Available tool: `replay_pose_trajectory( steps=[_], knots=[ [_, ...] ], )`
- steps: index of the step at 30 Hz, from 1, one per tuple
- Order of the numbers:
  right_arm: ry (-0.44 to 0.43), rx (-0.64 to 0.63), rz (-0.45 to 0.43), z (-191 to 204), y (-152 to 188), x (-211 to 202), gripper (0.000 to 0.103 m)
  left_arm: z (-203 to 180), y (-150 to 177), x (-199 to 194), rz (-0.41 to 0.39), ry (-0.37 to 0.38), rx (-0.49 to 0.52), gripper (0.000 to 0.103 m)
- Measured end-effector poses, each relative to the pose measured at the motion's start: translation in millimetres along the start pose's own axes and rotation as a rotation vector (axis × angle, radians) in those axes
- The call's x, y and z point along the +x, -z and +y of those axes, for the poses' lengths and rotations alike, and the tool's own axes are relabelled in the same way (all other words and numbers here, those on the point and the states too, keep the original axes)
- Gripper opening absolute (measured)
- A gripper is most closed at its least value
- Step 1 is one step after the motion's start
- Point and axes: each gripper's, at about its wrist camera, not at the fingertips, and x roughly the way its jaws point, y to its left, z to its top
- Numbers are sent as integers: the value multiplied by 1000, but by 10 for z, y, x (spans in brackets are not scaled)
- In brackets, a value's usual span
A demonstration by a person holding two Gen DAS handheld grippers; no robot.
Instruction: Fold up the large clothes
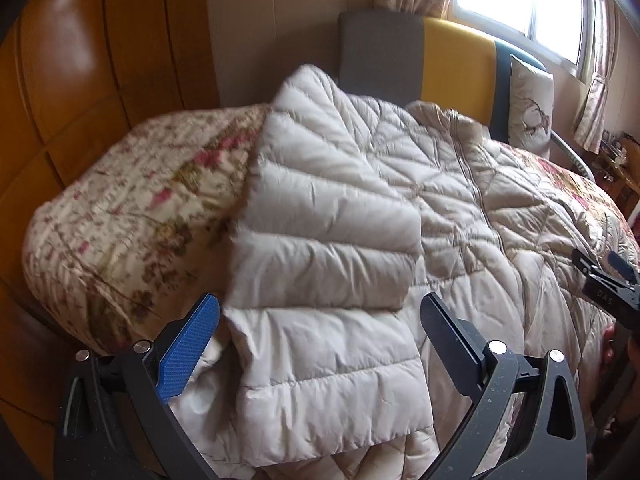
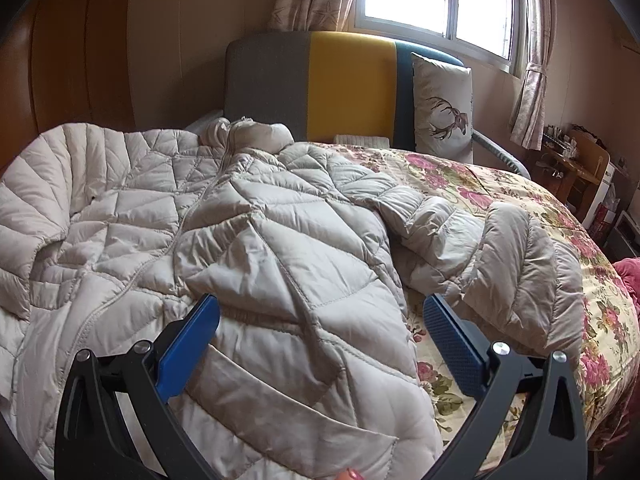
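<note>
One jacket point(image 2: 248, 232) | collar toward headboard point(image 2: 308, 84) (zipper lengthwise) | flat on bed point(image 2: 540, 216)

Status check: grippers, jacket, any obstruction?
Left gripper open, right gripper open. Jacket on bed, one sleeve folded over. Nothing blocking.

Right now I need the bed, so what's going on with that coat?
A person with tongs in each hand is folding a beige puffer coat on the floral bedspread. One sleeve is already folded across the front; the other sleeve lies out sideways. Left tongs and right tongs are open, gripping nothing.
</note>
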Motion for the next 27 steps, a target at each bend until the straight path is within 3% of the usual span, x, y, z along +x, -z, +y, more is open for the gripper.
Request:
replay_pose_trajectory(
  steps=[1, 2, 3, 4, 5, 8, 13, 16, 20, 27],
  knots=[
    [1, 0, 10, -4, 28, 37, 101, 23, 22, 46, 10, 4, -12, 88],
    [1, 2, 18, -10, 56, 68, 101, 47, 37, 92, 25, 1, -24, 69],
    [1, 4, 26, -18, 82, 96, 101, 79, 50, 132, 40, 6, -32, 57],
    [1, 6, 34, -28, 103, 119, 101, 125, 59, 183, 63, 23, -43, 34],
    [0, 9, 40, -39, 123, 140, 101, 164, 64, 217, 79, 38, -53, 18],
    [-7, 17, 41, -66, 155, 153, 101, 338, 31, 220, 93, 90, -101, 0],
    [-8, 16, 41, -77, 154, 146, 101, 619, -123, 140, 85, 130, -115, 0],
    [-9, 13, 42, -76, 157, 148, 101, 836, -267, 114, 64, 96, -118, 0],
    [-9, 9, 42, -63, 151, 156, 101, 1130, -507, 133, -4, -45, -77, 0],
    [-18, 10, 51, -66, 134, 172, 101, 1746, -1037, 654, -10, -308, -24, 0]
  ],
)
